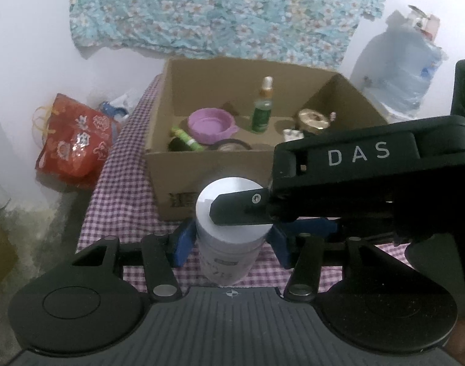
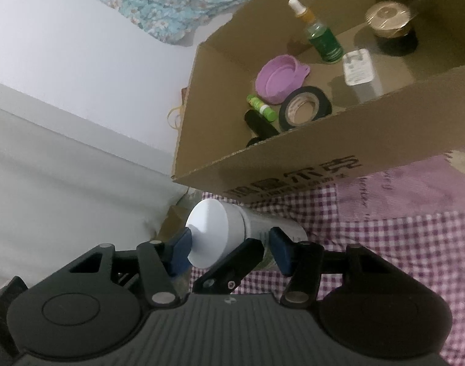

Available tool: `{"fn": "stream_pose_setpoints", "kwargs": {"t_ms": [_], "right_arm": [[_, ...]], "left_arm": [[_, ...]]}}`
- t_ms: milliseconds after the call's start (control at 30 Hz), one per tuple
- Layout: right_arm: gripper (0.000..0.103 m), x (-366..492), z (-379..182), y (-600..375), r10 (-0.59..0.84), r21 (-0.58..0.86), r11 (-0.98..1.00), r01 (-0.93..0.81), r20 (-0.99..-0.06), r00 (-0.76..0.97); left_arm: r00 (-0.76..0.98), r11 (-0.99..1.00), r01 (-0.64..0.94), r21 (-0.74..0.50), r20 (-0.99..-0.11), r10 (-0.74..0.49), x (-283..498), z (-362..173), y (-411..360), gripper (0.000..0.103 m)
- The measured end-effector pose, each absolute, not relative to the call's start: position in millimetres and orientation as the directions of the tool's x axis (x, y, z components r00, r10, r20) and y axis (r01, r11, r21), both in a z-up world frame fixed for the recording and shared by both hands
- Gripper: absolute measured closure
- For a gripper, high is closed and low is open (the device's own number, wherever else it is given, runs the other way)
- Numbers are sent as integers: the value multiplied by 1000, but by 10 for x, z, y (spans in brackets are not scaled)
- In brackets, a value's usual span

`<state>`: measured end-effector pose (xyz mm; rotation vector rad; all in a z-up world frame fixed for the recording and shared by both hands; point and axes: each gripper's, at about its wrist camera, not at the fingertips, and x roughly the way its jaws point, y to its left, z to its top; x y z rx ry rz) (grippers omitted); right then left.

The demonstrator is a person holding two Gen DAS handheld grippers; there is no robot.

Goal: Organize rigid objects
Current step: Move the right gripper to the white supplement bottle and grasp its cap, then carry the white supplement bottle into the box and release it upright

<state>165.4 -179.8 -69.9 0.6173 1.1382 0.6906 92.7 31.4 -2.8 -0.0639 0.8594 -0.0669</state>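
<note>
A white cylindrical plastic jar with a flat white lid [image 1: 229, 228] is held between the blue pads [image 1: 183, 244] of the left gripper [image 1: 230, 242], pinched at the body just under the lid. It stands upright there, long axis vertical, lid up, base low over the purple-and-white checked cloth [image 1: 125, 189]; whether the base touches the cloth cannot be told. The right gripper [image 2: 232, 248] is brought in from the side at lid height: in its own view the jar [image 2: 220, 231] lies across the picture with the lid toward the left pad [image 2: 180, 250], and the right pad [image 2: 279, 247] is set against the body. In the left view one black finger [image 1: 238, 210] of it is laid across the lid top. Both sets of fingers are half-closed around the jar; the left pads are seen pressing, while for the right gripper pad contact looks likely but firm squeeze cannot be told. The double hold is judged as a steadying or handover grip before the lift. Just beyond the fingertips an open brown cardboard box [image 1: 208, 164] is placed, already holding a lilac round lid [image 1: 212, 125], a green dropper bottle [image 1: 261, 113], a black tape roll [image 2: 304, 108] and a gold-lidded jar [image 1: 313, 120]; the white jar is judged bound for it.
</note>
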Motion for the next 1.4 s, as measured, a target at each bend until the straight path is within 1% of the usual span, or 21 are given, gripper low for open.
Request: {"fn": "stream_pose_setpoints", "kwargs": {"t_ms": [100, 333, 467, 700, 1000, 1133, 1300, 1400], "right_arm": [[44, 1562, -645, -1977, 751, 744, 649, -162, -591, 293], [43, 1313, -595, -2533, 708, 739, 668, -87, -595, 379], [43, 1240, -645, -2740, 679, 726, 685, -57, -608, 411], [43, 1234, -851, -2854, 673, 729, 684, -20, -622, 400], [43, 1209, -897, -2935, 693, 750, 661, -19, -600, 400], [43, 1211, -895, -2937, 696, 755, 656, -13, -597, 399], [43, 1169, -755, -2918, 699, 752, 658, -41, -589, 405], [43, 1148, -528, -2908, 710, 753, 651, -94, -560, 427]], "left_arm": [[653, 993, 69, -92, -749, -115, 884, 10, 165, 50], [641, 974, 208, -94, -739, -208, 782, 18, -285, 51], [625, 961, 263, -80, -745, -233, 759, -54, -505, 51], [583, 951, 307, -47, -780, -226, 780, -199, -624, 51], [558, 937, 350, 10, -805, -200, 852, -276, -722, 49], [563, 940, 342, 18, -804, -190, 861, -274, -741, 51], [574, 940, 340, 14, -795, -196, 822, -117, -700, 51], [616, 943, 333, 22, -762, -200, 778, 113, -649, 51]]}}
